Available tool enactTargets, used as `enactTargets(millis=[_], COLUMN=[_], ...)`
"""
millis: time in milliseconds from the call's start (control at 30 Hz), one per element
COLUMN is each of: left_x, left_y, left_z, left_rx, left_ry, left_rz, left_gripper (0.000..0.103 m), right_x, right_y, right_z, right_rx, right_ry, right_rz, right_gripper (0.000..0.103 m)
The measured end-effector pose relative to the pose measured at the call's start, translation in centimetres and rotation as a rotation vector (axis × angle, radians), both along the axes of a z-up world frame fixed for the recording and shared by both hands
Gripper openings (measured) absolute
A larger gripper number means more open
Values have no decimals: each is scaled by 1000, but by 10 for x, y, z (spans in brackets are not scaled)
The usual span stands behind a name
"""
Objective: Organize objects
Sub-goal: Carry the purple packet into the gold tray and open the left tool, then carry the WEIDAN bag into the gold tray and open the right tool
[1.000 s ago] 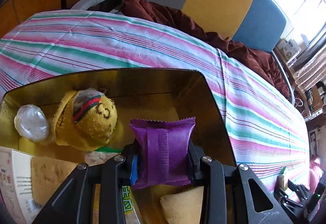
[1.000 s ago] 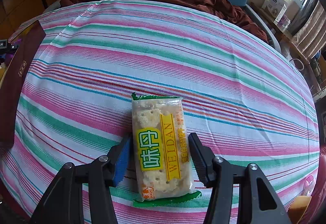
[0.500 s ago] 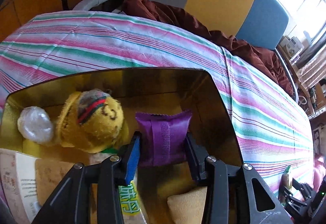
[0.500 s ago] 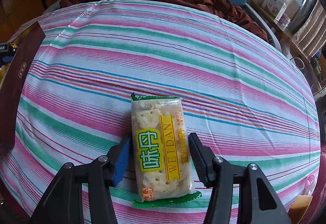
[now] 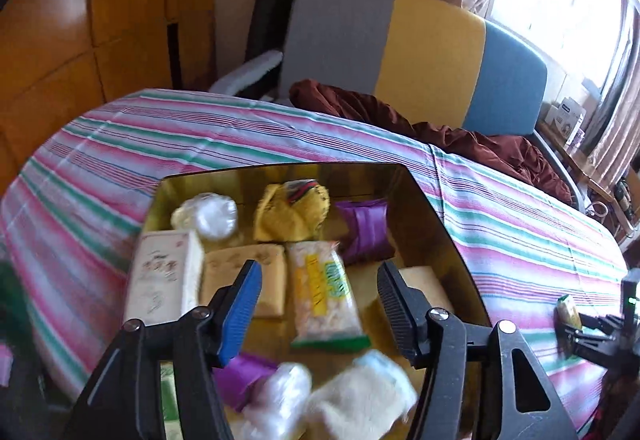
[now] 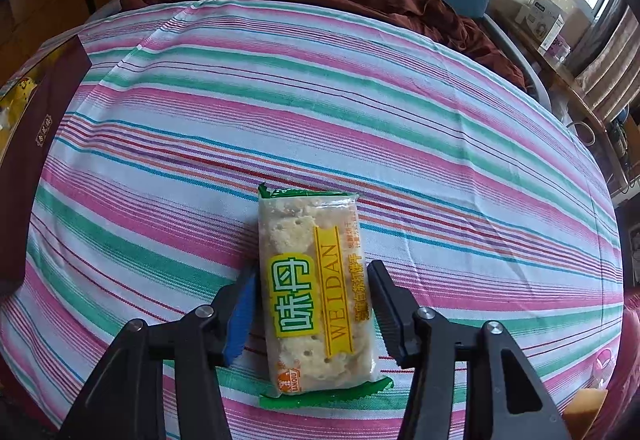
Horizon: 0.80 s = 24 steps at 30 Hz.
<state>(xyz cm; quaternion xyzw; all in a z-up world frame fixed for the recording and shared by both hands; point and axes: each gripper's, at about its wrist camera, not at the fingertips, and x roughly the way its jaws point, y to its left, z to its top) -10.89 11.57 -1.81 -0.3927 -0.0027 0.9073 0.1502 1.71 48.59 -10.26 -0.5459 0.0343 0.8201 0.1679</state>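
Cracker pack (image 6: 316,296) flat on striped cloth (image 6: 360,112), long axis 12–6 btwn fingers of right gripper (image 6: 312,300), lightly clenched on it or just flanking; left gripper (image 5: 320,296) released, empty, over gold box (image 5: 432,224), box approx 9 o'clock.

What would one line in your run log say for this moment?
left gripper: open, empty, above gold box | purple packet: in box | right gripper: around cracker packet on striped cloth
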Motion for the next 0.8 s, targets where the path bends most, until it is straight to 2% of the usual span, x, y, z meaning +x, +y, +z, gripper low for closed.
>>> enactTargets(millis=[167,367,800], left_x=[31,59,82], left_y=[-30,-51,-64], left_z=[4,4,-6], left_rx=[-18,-42,-58], left_ry=[47,85,67], left_rz=[55,78,71], left_gripper=[66,71,74], right_x=[4,8,5], right_y=[-4,-2,10], right_z=[2,2,0], right_rx=[1,-29,-59], right_ry=[3,12,18], right_rz=[-3,-25,-51], right_gripper=[53,53,55])
